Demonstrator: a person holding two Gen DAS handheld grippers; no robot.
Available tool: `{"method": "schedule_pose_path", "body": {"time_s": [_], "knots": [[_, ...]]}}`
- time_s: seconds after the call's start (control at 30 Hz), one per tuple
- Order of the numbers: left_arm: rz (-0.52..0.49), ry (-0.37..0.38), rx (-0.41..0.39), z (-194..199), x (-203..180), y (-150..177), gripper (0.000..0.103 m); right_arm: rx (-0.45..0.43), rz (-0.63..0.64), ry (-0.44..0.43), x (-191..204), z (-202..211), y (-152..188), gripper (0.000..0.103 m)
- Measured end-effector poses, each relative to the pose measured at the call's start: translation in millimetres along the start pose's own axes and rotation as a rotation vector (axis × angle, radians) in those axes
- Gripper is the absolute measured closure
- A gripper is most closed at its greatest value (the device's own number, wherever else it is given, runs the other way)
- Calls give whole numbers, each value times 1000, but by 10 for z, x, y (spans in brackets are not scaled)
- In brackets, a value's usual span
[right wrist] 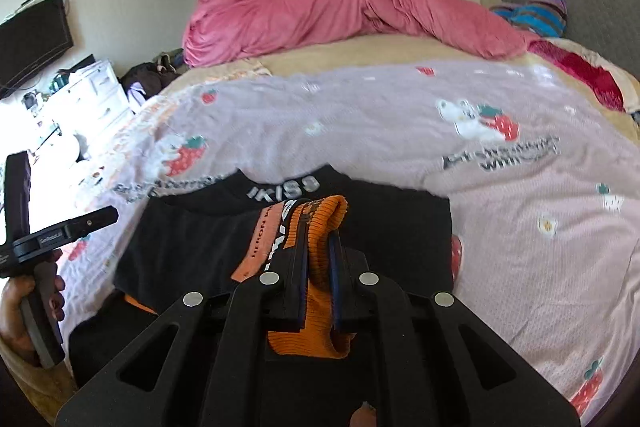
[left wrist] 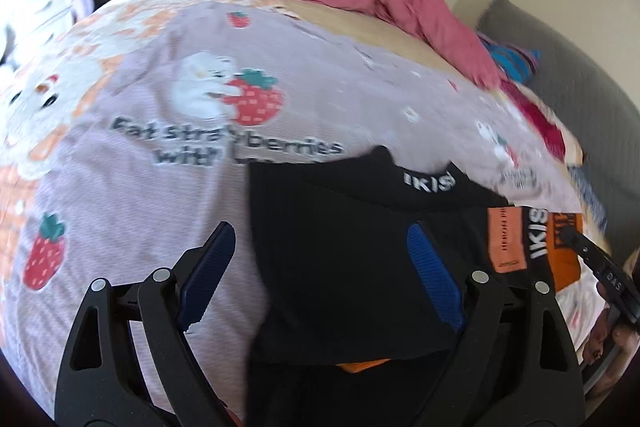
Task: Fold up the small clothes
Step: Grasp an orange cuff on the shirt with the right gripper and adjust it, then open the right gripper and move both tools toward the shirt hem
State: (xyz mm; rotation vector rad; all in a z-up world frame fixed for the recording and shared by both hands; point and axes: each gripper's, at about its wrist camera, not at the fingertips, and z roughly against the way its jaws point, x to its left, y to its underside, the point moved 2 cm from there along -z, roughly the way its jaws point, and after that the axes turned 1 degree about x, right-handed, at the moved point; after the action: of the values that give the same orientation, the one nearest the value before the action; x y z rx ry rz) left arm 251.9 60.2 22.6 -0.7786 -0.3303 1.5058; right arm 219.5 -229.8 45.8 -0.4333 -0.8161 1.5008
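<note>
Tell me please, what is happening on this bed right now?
A person is folding a small black garment on the strawberry-print sheet. The right gripper is shut on the garment's orange ribbed edge, lifted over the black part. The left gripper hangs open above the garment, gripping nothing.

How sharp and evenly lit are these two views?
Left wrist: the strawberry bedsheet is motion-smeared, its lettering soft; the left gripper stays crisp. Right wrist: window glare blows out the white dresser; the right gripper is sharp. Both views bend strongly at the edges.
</note>
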Motion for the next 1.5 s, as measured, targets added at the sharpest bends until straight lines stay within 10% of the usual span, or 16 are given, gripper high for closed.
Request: {"method": "schedule_pose_path", "body": {"time_s": [0.4,0.57,0.7,1.17,1.5], "knots": [[-100,41,88,-345,-401,165,33,33,-53,48,-83,-56,208,91],[-110,36,125,-441,-418,235,33,-18,-55,149,-101,135,205,57],[-126,51,115,-353,-465,308,33,-8,-26,127,32,151,272,52],[-195,-2,182,-433,-444,565,33,272,-14,138,185,-484,663,40],[-169,43,137,-193,-548,534,27,89,-142,44,-5,350,642,19]]}}
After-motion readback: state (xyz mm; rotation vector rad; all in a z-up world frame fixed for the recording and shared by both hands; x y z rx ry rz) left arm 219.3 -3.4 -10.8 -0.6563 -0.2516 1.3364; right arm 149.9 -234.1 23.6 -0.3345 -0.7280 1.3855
